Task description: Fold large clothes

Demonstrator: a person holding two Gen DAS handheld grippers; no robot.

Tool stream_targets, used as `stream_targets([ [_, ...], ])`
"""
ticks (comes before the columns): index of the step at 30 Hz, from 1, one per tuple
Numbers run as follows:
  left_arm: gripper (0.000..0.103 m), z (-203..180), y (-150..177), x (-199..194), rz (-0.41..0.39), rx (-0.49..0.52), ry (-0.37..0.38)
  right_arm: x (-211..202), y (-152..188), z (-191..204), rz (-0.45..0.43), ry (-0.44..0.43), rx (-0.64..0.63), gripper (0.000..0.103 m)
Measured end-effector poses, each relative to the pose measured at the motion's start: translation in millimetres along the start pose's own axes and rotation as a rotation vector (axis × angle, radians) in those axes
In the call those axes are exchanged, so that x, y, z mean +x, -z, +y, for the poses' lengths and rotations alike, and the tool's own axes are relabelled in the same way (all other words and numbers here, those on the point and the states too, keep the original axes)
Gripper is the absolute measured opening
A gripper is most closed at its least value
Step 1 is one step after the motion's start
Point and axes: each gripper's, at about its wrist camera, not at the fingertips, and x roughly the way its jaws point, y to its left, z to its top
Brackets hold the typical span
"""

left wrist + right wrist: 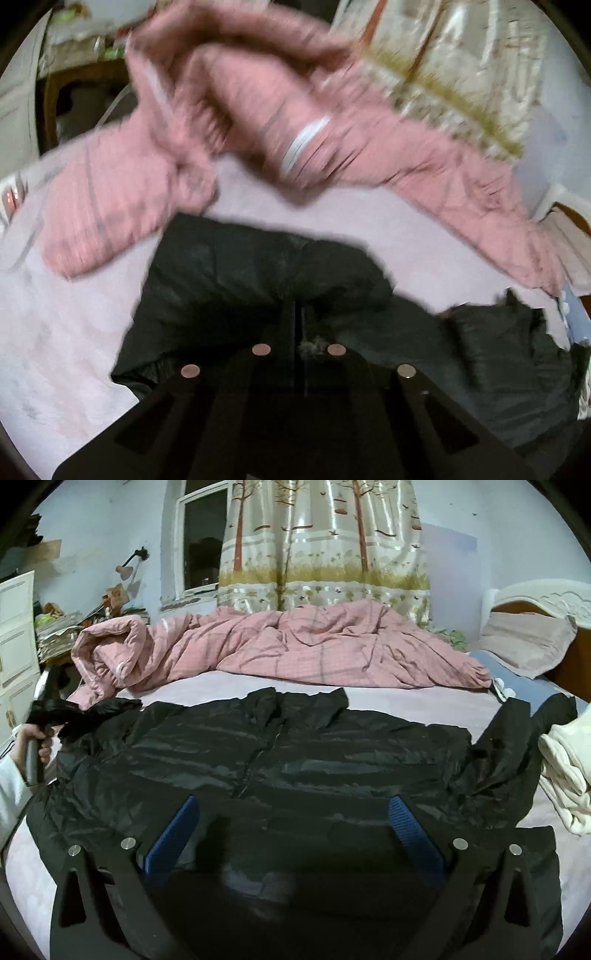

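A large black puffer jacket (295,746) lies spread front-up on the pale lilac bed sheet (406,701), collar towards the far side. My right gripper (294,801) hovers over its lower hem, blue pads (177,834) wide apart, nothing between them. At the left, a hand (35,738) holds my left gripper (55,709), which has the jacket's left sleeve end pinched and raised a little. In the blurred left wrist view the left gripper (298,314) has its fingers pressed together on the black jacket (258,266).
A rumpled pink quilt (295,646) lies along the bed's far side, also blurred in the left wrist view as the pink quilt (258,110). Folded white clothes (565,775) sit at the right edge. A pillow (524,642) and headboard (535,598) are far right; white drawers (14,627) far left.
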Motion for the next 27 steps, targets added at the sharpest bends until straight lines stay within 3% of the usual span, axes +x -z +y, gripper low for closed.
stream_targets([
  [5, 0.001, -45, -1, -72, -0.127, 0.070, 0.175, -5, -3, -2, -0.031, 0.028, 0.004, 0.103],
  [8, 0.001, -90, 14, -102, -0.142, 0.130, 0.250, -11, -4, -2, -0.053, 0.047, -0.010, 0.103],
  [12, 0.001, -145, 55, -110, -0.072, 0.201, 0.313, -21, -8, -7, -0.083, 0.042, -0.003, 0.103],
  [17, 0.001, -189, 115, -107, 0.043, 0.239, 0.356, -35, -12, -18, -0.098, -0.103, 0.058, 0.103],
  [19, 0.001, -200, 130, -112, 0.059, 0.263, 0.368, -35, -11, -15, -0.077, -0.165, 0.047, 0.103],
  [27, 0.002, -229, 168, -118, 0.138, 0.365, 0.445, -23, 0, 10, 0.000, -0.266, -0.006, 0.103],
])
